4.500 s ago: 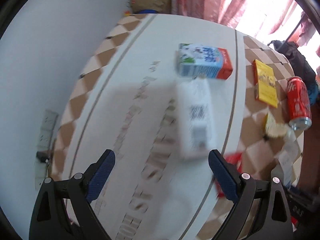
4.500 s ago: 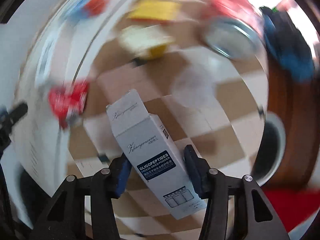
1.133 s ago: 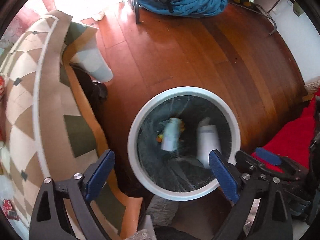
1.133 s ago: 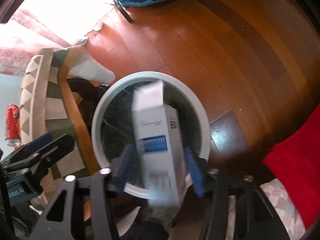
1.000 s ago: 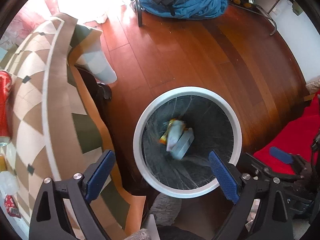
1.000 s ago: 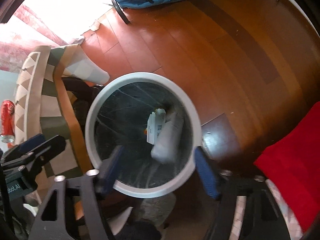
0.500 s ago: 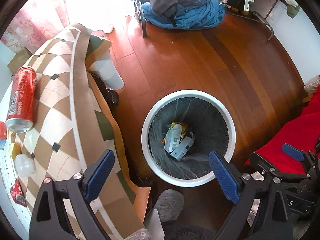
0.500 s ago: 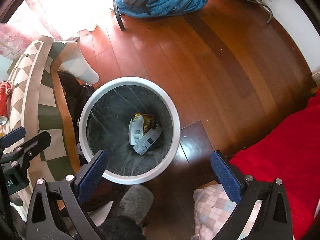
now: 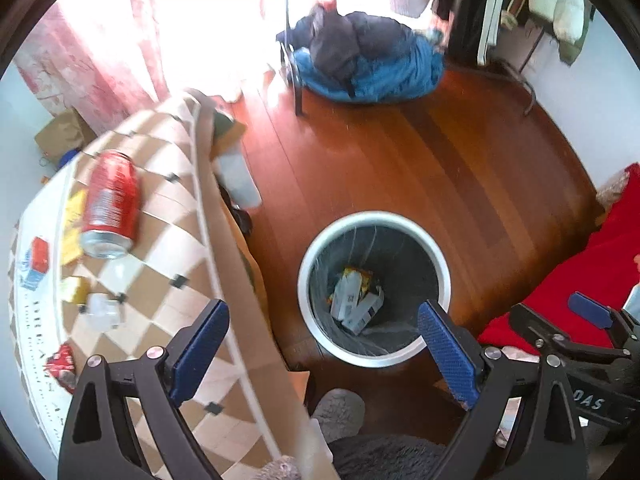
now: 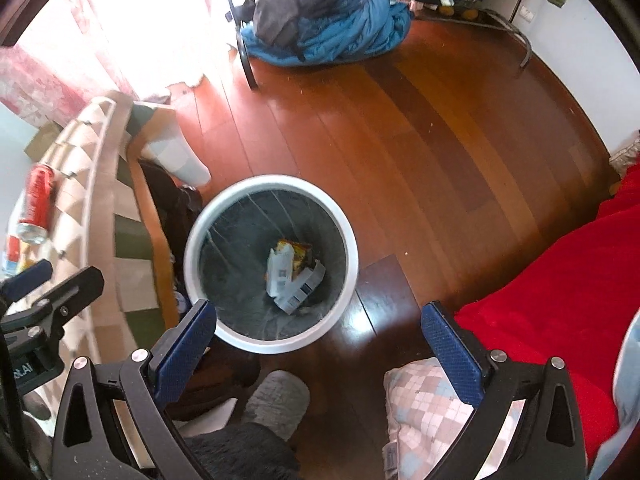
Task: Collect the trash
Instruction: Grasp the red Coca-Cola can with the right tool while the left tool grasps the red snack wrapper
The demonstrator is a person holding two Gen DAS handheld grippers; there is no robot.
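A white-rimmed trash bin (image 9: pixel 442 264) (image 10: pixel 352 256) stands on the wooden floor beside the table. Two white cartons (image 9: pixel 354 304) (image 10: pixel 290 276) and a yellow wrapper (image 10: pixel 298 252) lie at its bottom. My left gripper (image 9: pixel 324 344) is open and empty, high above the bin and the table edge. My right gripper (image 10: pixel 318 344) is open and empty above the bin's near rim. On the checked tablecloth (image 9: pixel 168 240) lie a red soda can (image 9: pixel 110 208), a yellow packet (image 9: pixel 72 220), a blue-red carton (image 9: pixel 34 264), a small red wrapper (image 9: pixel 60 364) and crumpled clear plastic (image 9: pixel 102 312).
A blue and grey heap of bedding (image 10: pixel 328 20) lies on the floor at the back by a metal frame leg (image 10: pixel 242 52). A red blanket (image 10: pixel 560 300) and a checked cushion (image 10: pixel 424 412) are at the right. A grey slipper (image 10: pixel 276 400) is below the bin.
My right gripper opened and dropped the white carton into the bin. Both grippers have since risen, and the left view has swung back toward the table and the can.
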